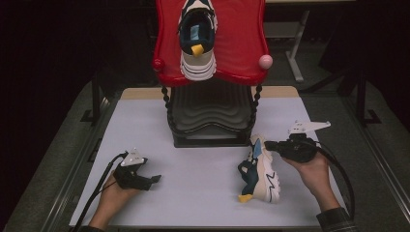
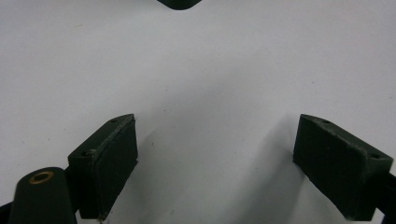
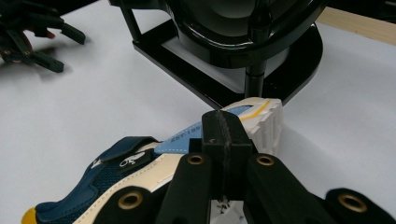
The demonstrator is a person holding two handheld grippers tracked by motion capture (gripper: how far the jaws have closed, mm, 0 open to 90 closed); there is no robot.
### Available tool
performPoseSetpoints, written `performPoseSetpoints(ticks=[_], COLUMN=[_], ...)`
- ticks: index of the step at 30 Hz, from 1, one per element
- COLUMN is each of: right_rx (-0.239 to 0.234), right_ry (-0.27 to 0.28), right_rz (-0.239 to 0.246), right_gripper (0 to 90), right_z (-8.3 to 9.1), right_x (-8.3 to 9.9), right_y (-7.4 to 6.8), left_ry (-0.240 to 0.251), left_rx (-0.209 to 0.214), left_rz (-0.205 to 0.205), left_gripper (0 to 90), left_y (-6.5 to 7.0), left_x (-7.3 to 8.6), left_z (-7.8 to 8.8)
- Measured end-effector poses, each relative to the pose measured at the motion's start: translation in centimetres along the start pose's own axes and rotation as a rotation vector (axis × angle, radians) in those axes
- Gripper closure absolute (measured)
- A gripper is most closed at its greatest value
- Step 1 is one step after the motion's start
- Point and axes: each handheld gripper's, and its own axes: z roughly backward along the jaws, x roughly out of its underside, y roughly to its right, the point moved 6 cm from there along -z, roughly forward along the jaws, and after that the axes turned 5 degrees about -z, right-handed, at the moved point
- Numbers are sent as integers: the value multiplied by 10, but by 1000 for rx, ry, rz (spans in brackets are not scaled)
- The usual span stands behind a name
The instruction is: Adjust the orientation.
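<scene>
Right gripper (image 3: 227,140) clamps the navy, cream and yellow-toed sneaker (image 1: 258,170) lying sideways; left gripper (image 2: 215,154) gapes.

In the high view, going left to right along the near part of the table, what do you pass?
Left gripper, open above the white tabletop → navy, cream and white sneaker lying on its side → right gripper, shut on the sneaker's heel end.

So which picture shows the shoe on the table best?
The high view: the whole shoe lies on its side on the table, the right gripper at its heel. The right gripper view shows part of it close up, behind the jaws.
</scene>
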Motion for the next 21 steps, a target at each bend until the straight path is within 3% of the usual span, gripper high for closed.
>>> performPoseSetpoints(ticks=[9, 21], right_rx=[27, 100], right_ry=[7, 15], right_rz=[-13, -70], right_gripper=[898, 898], right_z=[6, 28], right_x=[3, 16], right_y=[6, 31], left_ry=[1, 1], left_rx=[1, 3], left_rz=[1, 2], left_gripper=[129, 130], left_y=[0, 0], left_x=[0, 0], left_z=[0, 0])
